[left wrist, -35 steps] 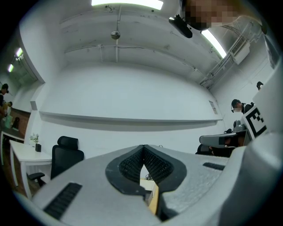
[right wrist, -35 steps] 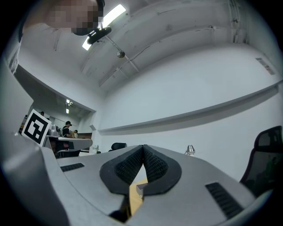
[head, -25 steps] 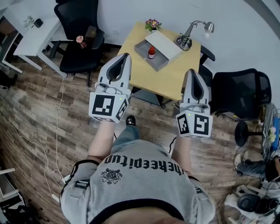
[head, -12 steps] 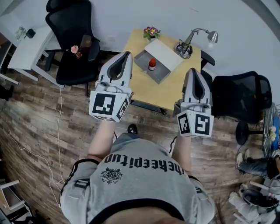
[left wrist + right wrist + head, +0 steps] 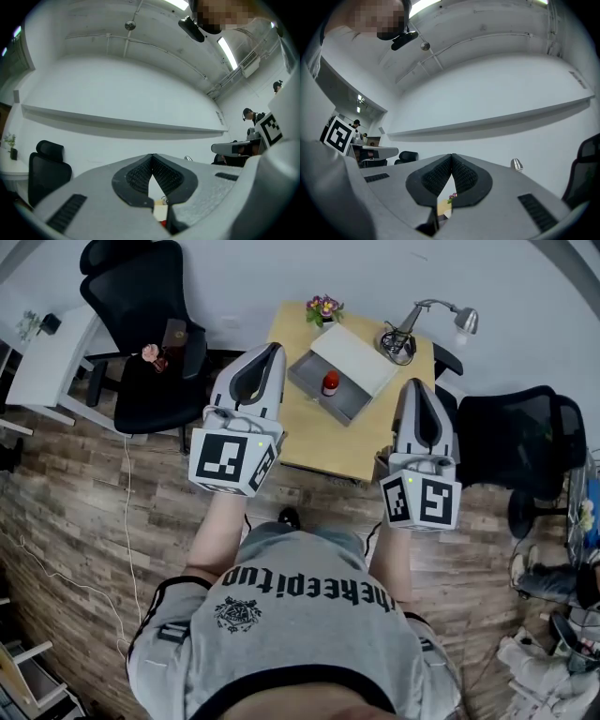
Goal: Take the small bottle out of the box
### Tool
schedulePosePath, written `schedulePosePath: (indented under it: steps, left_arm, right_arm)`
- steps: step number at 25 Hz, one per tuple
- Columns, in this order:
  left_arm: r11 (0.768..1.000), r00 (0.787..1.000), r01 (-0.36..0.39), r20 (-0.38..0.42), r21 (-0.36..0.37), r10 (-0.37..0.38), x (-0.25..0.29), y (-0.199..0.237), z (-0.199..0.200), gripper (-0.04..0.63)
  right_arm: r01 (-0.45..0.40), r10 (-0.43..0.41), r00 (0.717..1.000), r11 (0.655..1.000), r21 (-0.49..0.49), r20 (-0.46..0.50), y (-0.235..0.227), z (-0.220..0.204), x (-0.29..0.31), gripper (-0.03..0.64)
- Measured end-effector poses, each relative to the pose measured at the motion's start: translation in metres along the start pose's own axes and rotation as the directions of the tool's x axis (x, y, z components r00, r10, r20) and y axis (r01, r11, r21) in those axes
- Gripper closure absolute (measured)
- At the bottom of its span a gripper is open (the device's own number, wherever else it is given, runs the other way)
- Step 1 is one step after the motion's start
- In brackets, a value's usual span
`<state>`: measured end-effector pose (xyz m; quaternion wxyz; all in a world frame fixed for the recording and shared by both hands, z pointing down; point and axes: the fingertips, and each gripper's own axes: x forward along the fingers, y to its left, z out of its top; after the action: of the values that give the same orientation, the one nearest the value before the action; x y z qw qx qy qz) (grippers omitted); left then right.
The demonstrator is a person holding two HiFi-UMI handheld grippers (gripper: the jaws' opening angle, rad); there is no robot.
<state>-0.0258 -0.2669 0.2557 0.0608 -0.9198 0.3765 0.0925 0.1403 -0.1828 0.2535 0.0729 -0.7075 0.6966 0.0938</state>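
Both grippers sit closer to the worktop (image 5: 349, 444) than a second ago: from the head view the yellow top has slid nearer to me, and the tip of my left gripper (image 5: 273, 351) now overlaps its left edge, where before it hung short of it over the floor. My right gripper (image 5: 413, 387) has come forward alongside and its tip lies over the worktop's right edge. On both, the jaws are closed tip to tip with nothing between them; each gripper view shows the ribbed black pads meeting at the front, with only a thin slit below the tips. Both point roughly level, out over the worktop toward the white wall. The small bottle (image 5: 330, 382), red-capped, stands upright inside the grey box (image 5: 307, 379), ahead of me and between the two grippers, nearer the left one but well apart from either. A white lid (image 5: 356, 347) lies against the far side of the box. Behind it a pot of flowers (image 5: 324, 307) and a desk lamp (image 5: 411, 322) stand at the back of the worktop. One black office chair (image 5: 150, 367) is off to the left and another (image 5: 514, 439) to the right, on the wooden floor (image 5: 84, 502).
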Motion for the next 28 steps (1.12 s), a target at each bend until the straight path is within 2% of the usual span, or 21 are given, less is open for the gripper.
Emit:
schedulePosePath:
  steps: [8,16,23,28]
  left_arm:
    - [0.999,0.999,0.032,-0.025,-0.034,-0.033,0.018,0.004,-0.021,0.592]
    - [0.999,0.999,0.004,-0.054,-0.047,-0.006,0.047,0.011,-0.042,0.592]
    - [0.998,0.997,-0.036,-0.068,-0.042,0.034,0.080,0.020,-0.051,0.592]
    - [0.997,0.991,-0.067,-0.116,-0.049,0.061,0.102,0.023,-0.074,0.592]
  right_arm:
    - [0.017,-0.017,0.999,1.000,-0.011,-0.047,-0.003,-0.019,0.009,0.629]
    - [-0.006,0.005,0.996,1.000,-0.003,-0.088,-0.021,-0.041,0.033,0.629]
    - [-0.073,0.074,0.992,0.997,0.011,-0.104,-0.035,-0.052,0.076,0.629]
    - [-0.145,0.152,0.977,0.988,0.054,-0.151,-0.041,-0.076,0.105,0.629]
